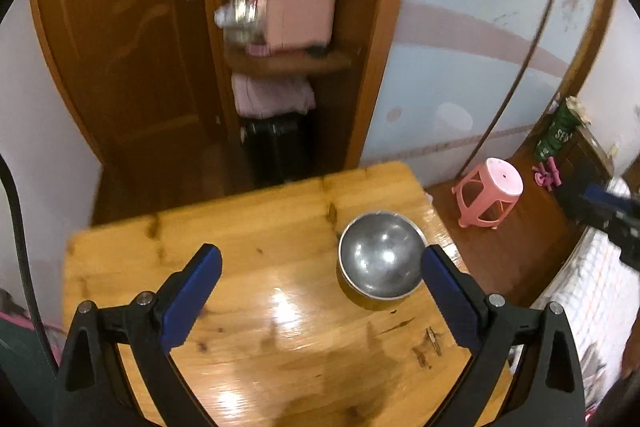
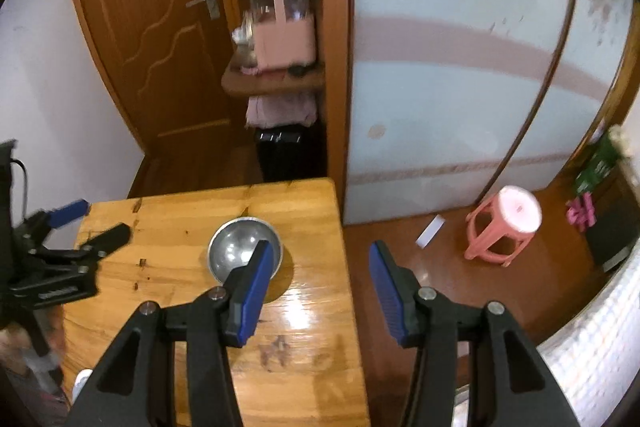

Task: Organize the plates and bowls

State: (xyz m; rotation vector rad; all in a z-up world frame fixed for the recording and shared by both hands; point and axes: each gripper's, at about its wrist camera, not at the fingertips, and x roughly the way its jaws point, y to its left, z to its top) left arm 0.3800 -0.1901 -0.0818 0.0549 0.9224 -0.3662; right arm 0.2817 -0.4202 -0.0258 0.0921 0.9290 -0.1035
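Bowl [image 1: 381, 255]: one steel bowl, upright, mouth up, standing on the wooden table [image 1: 248, 239]. Nothing visible inside it.

Relative to my left gripper [image 1: 321, 263]: the bowl lies ahead and to the right, just inside the right finger [image 1: 450, 297]. Its rim appears to meet that finger's blue pad in the left wrist view; I cannot tell whether they touch or merely overlap in the line of sight. The left finger is well apart from the bowl. Jaws spread wide, nothing between them but bare tabletop and the bowl's near edge. Nothing gripped.

Relative to my right gripper [image 2: 316, 259]: the bowl [image 2: 240, 251] lies ahead and to the left, partly behind the left finger [image 2: 250, 293]. The right finger hangs past the table's right edge, over the floor. Jaws wide apart, holding nothing.

From the right wrist view, my left gripper [image 2: 86, 221] shows at the far left, above the table's left edge, well apart from the bowl. From the left wrist view, the right gripper [image 1: 612, 215] shows only as a blurred dark and blue shape at the right edge.

Surroundings: pink stool [image 2: 508, 227] on the floor to the right of the table; white slip of paper [image 2: 430, 231] on the floor between table and stool; wooden door [image 2: 156, 27] and open shelves with a pink basket [image 2: 284, 31] beyond the table.
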